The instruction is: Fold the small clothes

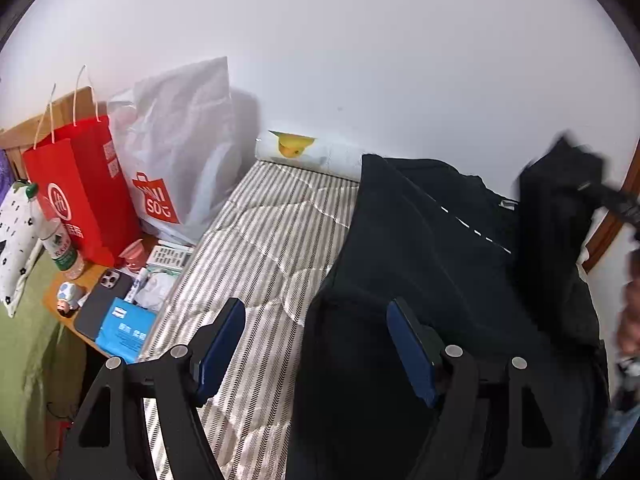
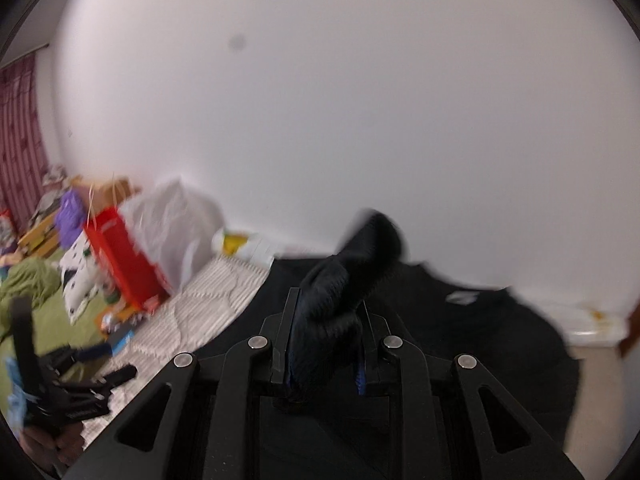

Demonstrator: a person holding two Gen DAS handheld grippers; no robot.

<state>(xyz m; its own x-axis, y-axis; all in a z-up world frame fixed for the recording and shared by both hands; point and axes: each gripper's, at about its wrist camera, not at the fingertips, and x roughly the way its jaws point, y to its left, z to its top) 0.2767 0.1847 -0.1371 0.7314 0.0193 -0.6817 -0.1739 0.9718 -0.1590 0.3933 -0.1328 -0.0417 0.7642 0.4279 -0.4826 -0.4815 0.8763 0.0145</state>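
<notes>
White plaster wall (image 1: 360, 60) fills the upper half of both views. Below it lies a grey-and-white striped quilted bed cover (image 1: 264, 240), and spread over its right side is a large black knit garment (image 1: 400, 264) with a dashed white line of stitching and a small pale label near the collar. A fold of this black cloth is lifted clear of the bed at the far right of the left wrist view, blurred.

At the head of the bed stand two containers: a translucent white plastic shopping bag (image 1: 180, 152) printed with a red logo reading "UNI" over "SOG" as it shows, stuffed with something pale I cannot make out, and beside it a red paper carrier bag (image 1: 84, 192) with cord handles, a white round emblem and two square codes; its contents are hidden.

In front of them a small wooden tabletop (image 1: 54, 300) holds a green-labelled plastic bottle (image 1: 60, 248), a dark phone (image 1: 102, 304), a blue packet (image 1: 126, 330) with unreadable white writing and a white remote control (image 1: 170, 256).

Left gripper (image 1: 316, 320) stands wide apart and empty — one blue pad over the stripes, the other over the black cloth. Right gripper (image 2: 326, 320) is nearly closed, pinching a bunched ridge of the black garment, lifted off the bed.
</notes>
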